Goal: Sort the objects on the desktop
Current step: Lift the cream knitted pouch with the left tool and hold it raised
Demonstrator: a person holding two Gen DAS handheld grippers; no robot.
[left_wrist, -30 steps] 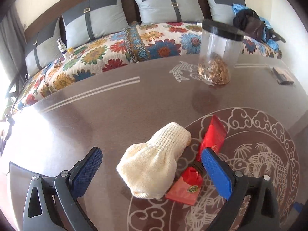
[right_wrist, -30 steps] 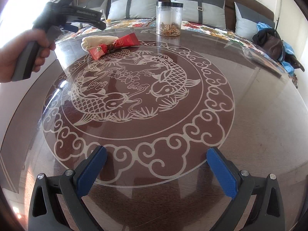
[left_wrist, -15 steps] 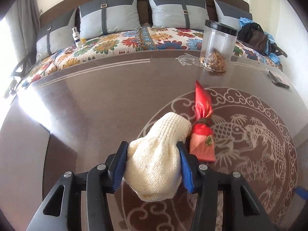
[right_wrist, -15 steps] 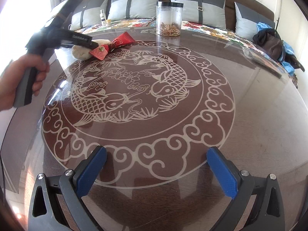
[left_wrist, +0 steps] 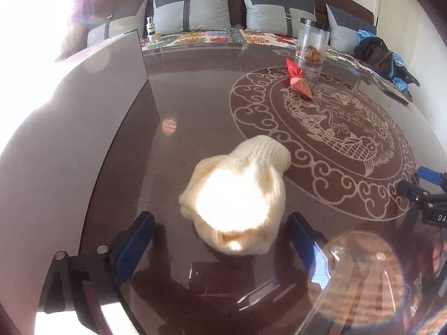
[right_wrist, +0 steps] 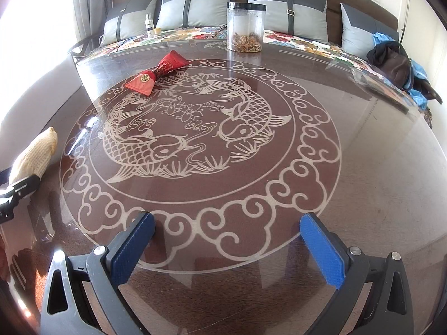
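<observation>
A cream knitted mitten lies on the dark glass table, partly washed out by sun glare. My left gripper straddles its near end; the jaws are opening and the blue pads stand clear of the knit on both sides. In the right wrist view the mitten shows at the far left edge. A red foil packet lies far off, near the fish pattern's rim. My right gripper is open with nothing in it, low over the pattern's near border.
A clear jar with a black lid and brown bits stands at the table's far side. Behind the table runs a sofa with grey cushions, a small bottle and dark clothes. A flat dark object lies at far right.
My left gripper shut on the mitten, carried it away from the red packet toward the table's near left side, then opened and let it go. The right gripper stayed still.
</observation>
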